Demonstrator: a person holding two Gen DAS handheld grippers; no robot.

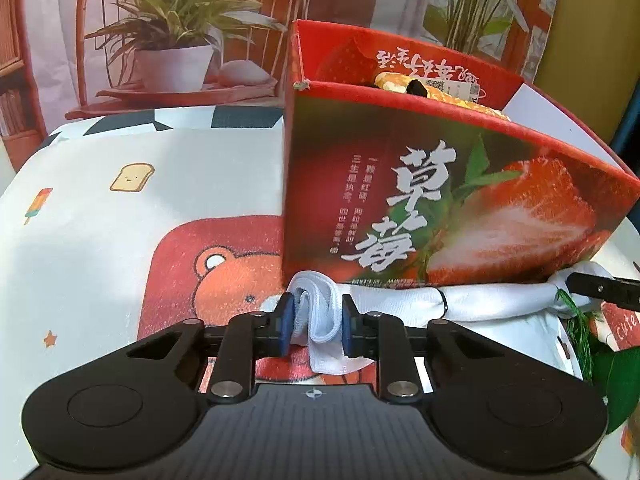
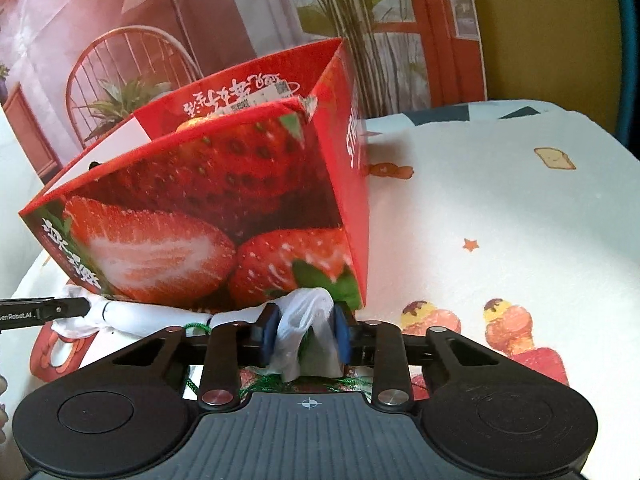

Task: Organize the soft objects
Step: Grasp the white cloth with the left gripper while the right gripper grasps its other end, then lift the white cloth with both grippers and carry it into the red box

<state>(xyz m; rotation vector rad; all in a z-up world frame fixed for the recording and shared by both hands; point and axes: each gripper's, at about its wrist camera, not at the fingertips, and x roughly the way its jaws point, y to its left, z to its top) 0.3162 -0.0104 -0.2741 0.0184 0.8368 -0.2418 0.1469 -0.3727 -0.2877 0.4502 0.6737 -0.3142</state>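
A long white cloth (image 1: pixel 492 300) lies twisted on the table along the front of a red strawberry-printed box (image 1: pixel 440 200). In the left wrist view my left gripper (image 1: pixel 316 320) is shut on the cloth's bunched left end, blue pads pressing it from both sides. In the right wrist view my right gripper (image 2: pixel 306 330) is shut on the other end of the white cloth (image 2: pixel 160 314), close to the box (image 2: pixel 200 208) corner. Each gripper's black tip shows in the other view, the right gripper (image 1: pixel 600 290) and the left gripper (image 2: pixel 60 308). A yellow-orange soft item (image 1: pixel 404 82) lies inside the box.
A tablecloth (image 1: pixel 100 248) printed with a bear, toast and ice creams covers the round table (image 2: pixel 500 220). Green fringed fabric (image 1: pixel 580 332) lies under the cloth's right end. A backdrop (image 1: pixel 172 52) picturing plants and a chair stands behind the table.
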